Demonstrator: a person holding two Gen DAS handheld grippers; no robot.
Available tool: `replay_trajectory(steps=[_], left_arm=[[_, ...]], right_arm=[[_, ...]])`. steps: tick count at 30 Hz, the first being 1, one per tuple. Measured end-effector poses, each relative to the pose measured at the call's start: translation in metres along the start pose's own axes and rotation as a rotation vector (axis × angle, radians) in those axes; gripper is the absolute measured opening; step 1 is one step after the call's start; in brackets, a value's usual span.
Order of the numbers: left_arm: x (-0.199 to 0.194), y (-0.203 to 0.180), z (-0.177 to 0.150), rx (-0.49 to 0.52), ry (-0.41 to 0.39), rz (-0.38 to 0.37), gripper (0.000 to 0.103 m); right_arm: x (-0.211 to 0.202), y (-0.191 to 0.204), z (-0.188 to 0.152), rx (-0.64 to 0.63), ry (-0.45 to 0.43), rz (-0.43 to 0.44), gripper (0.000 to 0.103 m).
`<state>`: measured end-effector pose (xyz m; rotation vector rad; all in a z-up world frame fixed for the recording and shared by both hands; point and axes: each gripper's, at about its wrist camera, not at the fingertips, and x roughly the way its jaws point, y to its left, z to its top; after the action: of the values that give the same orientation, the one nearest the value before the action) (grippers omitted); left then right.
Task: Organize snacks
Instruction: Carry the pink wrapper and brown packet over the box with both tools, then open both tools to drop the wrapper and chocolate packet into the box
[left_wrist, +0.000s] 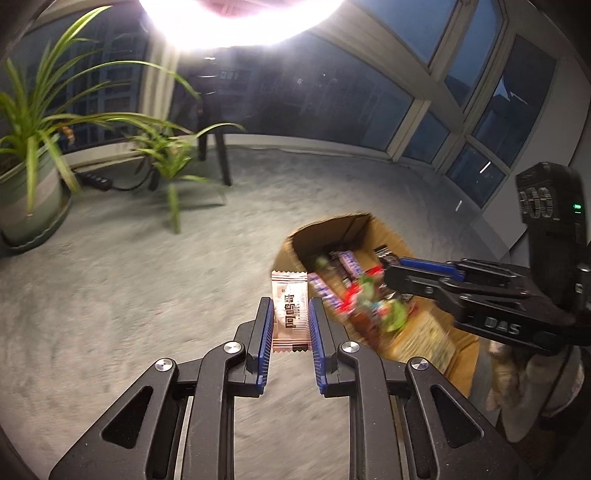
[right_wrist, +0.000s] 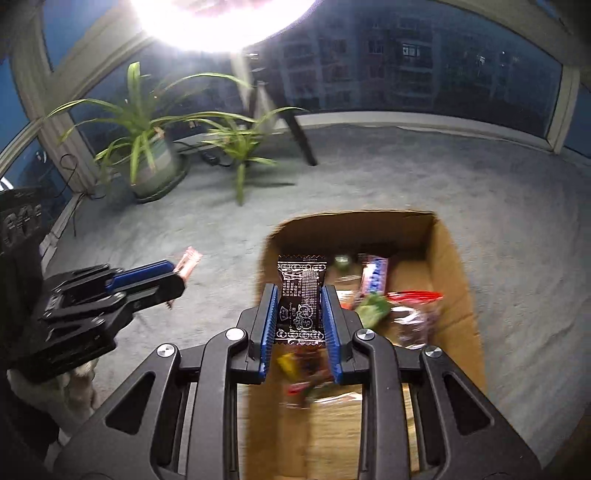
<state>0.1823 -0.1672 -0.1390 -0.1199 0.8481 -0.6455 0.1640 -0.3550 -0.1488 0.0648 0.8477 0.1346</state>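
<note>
My left gripper (left_wrist: 290, 306) is shut on a pink snack packet (left_wrist: 290, 312), held upright above the carpet just left of an open cardboard box (left_wrist: 458, 349). The same gripper (right_wrist: 176, 273) and pink packet (right_wrist: 189, 261) show at the left of the right wrist view. My right gripper (right_wrist: 299, 295) is shut on a black snack packet (right_wrist: 302, 299) with white print, held over the near half of the cardboard box (right_wrist: 452, 295). In the left wrist view the right gripper (left_wrist: 391, 271) reaches in from the right above the box. Several colourful snacks (left_wrist: 354, 291) lie inside.
Grey carpet (left_wrist: 129, 295) covers the floor around the box. A potted plant (left_wrist: 33, 177) and a smaller plant (left_wrist: 166, 158) stand at the back left, near a dark chair leg (left_wrist: 221, 155) and a power strip (left_wrist: 94, 181). Windows line the back wall.
</note>
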Motion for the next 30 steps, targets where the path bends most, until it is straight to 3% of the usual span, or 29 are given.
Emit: replay_trajectory(steps=[13,22,30], left_arm=[[0.039,-0.059,0.011,-0.012,0.027,0.002,0.018],[0.051,-0.083,0.010,0.027,0.055,0.073,0.018],[0.050,-0.086,0.011,0.037,0.052,0.089,0.018]], right_arm=[[0.010,-0.057,0.005,-0.010,0.035,-0.011,0.025],[0.012,-0.067,0.005,-0.015,0.039,0.022,0.025],[0.013,-0.068,0.004,-0.013,0.038,0.026,0.026]])
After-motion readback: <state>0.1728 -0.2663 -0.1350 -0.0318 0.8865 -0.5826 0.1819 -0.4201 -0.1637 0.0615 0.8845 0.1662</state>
